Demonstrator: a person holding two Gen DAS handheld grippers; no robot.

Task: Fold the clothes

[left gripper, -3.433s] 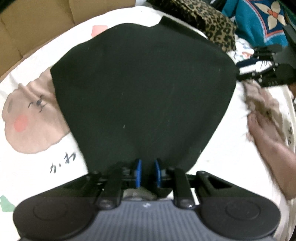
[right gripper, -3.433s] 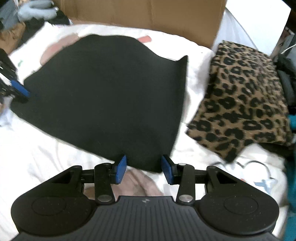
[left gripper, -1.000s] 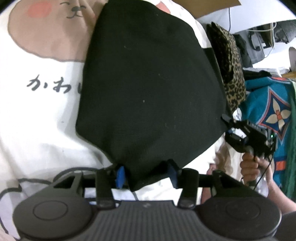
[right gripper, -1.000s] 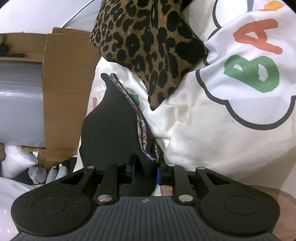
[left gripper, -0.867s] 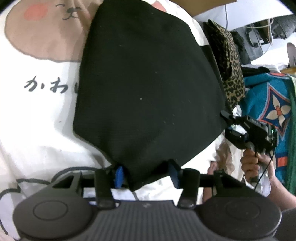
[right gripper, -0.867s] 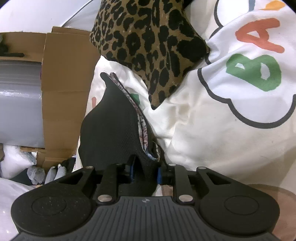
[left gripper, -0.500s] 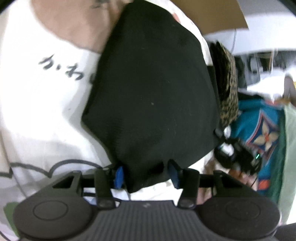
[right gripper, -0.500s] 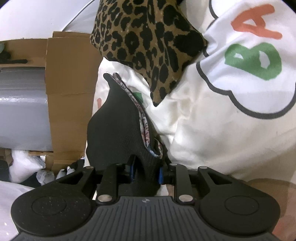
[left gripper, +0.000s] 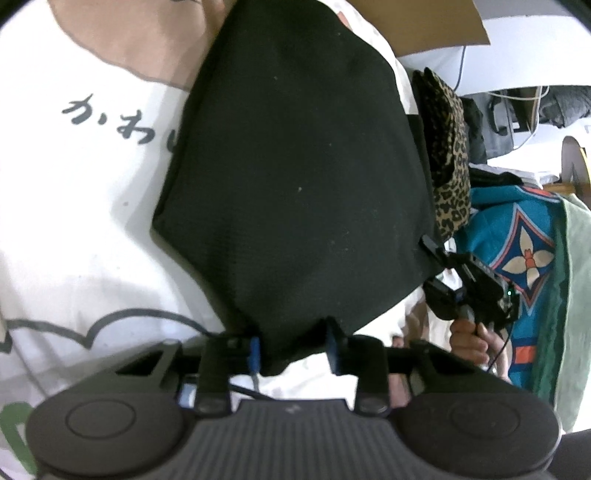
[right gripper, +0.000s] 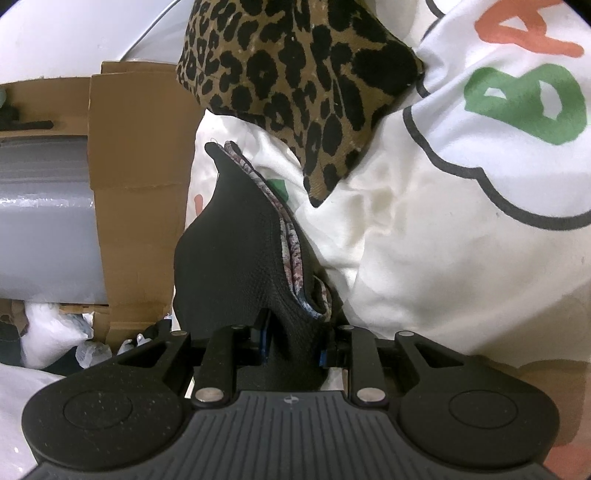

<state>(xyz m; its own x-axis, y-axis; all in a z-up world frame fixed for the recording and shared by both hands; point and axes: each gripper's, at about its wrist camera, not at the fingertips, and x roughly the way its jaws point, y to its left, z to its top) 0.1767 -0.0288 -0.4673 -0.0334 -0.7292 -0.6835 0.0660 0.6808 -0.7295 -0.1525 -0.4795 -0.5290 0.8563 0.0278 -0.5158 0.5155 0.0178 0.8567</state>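
In the left wrist view the left tongs (left gripper: 293, 349) sit in the near foreground with their blue-padded fingers (left gripper: 254, 349) set fairly wide, a corner of the black garment (left gripper: 295, 177) hanging between them; whether the pads actually press the cloth I cannot tell. From there the black garment spreads out away from the camera as one broad, smooth, folded panel, lying over a white bedsheet (left gripper: 74, 229) printed with dark script, a dark cloud outline and a large pinkish shape. At the garment's right-hand corner the right tongs (left gripper: 430, 245) grip its edge, and a hand (left gripper: 467, 341) holds that tool's handle lower down. Beyond that lies a leopard-print cloth (left gripper: 448, 147), with a teal patterned fabric (left gripper: 524, 236) to its right and a brown cardboard sheet (left gripper: 424, 22) at the far top. In the right wrist view the right tongs (right gripper: 293, 347) are closed narrowly on a bunched corner of the black garment (right gripper: 236, 258), whose stacked layers show a mottled reddish-grey lining along the edge as it rises away from the fingers. Just past it the white bedsheet (right gripper: 424, 240) carries green and orange letters, the leopard-print cloth (right gripper: 295, 70) lies farther on, and cardboard (right gripper: 136, 166) stands to the left.
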